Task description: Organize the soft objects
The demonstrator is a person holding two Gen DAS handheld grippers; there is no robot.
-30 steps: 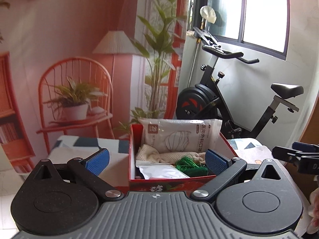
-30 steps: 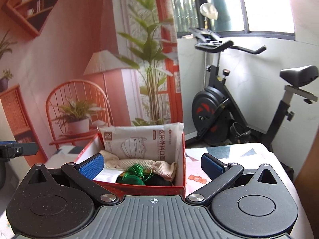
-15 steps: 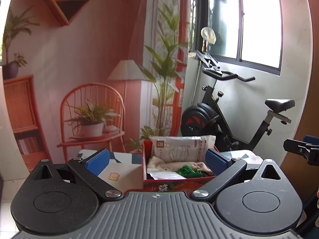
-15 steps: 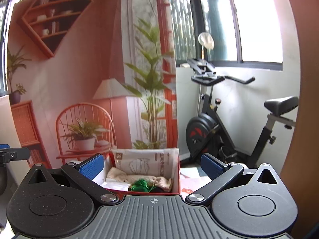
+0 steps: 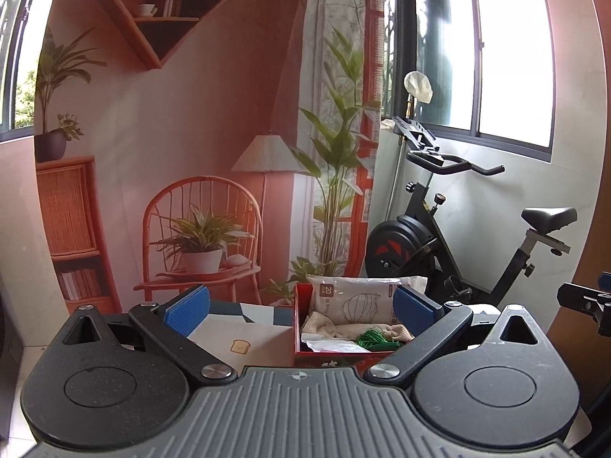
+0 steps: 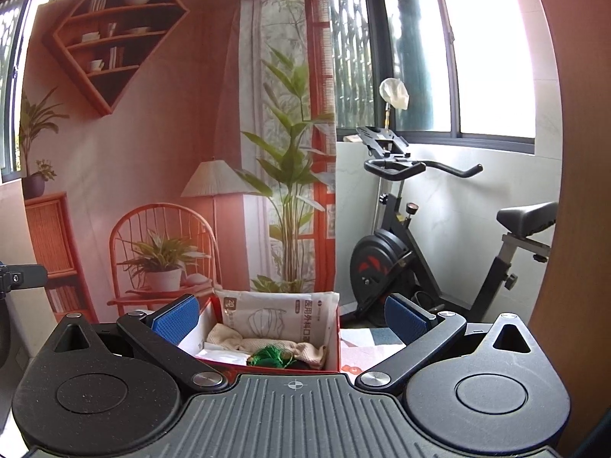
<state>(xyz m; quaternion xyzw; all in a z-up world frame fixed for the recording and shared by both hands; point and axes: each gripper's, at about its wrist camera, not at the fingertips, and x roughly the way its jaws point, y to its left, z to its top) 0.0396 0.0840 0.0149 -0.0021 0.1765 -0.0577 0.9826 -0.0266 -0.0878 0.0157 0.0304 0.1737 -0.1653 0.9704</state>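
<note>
Left wrist view: the left gripper (image 5: 300, 307) is spread wide with nothing between its blue pads, held back from the red box (image 5: 324, 357).
Right wrist view: the right gripper (image 6: 287, 313) is likewise spread wide and empty, also short of the red box (image 6: 332, 347).
Red box: an open carton on a patterned table (image 5: 248, 337); in the left view it sits toward the right finger, in the right view between the two fingers.
White packet (image 6: 280, 318): stands upright against the far wall of the red box, printed with a line drawing of a mask.
Beige cloth (image 6: 263, 345): lies crumpled in the middle of the box, just in front of the packet.
Green tangle (image 6: 272, 355): thread or netting, hard to say which at this size, resting on the cloth near the box's front wall.
White wrapper (image 5: 330, 345): lies flat in the box at its front left corner, beside the green tangle (image 5: 376, 337).
Exercise bike (image 5: 439, 236): on the floor behind and to the right of the box.
Backdrop (image 6: 160, 175): a printed pink room scene hanging behind the box.
</note>
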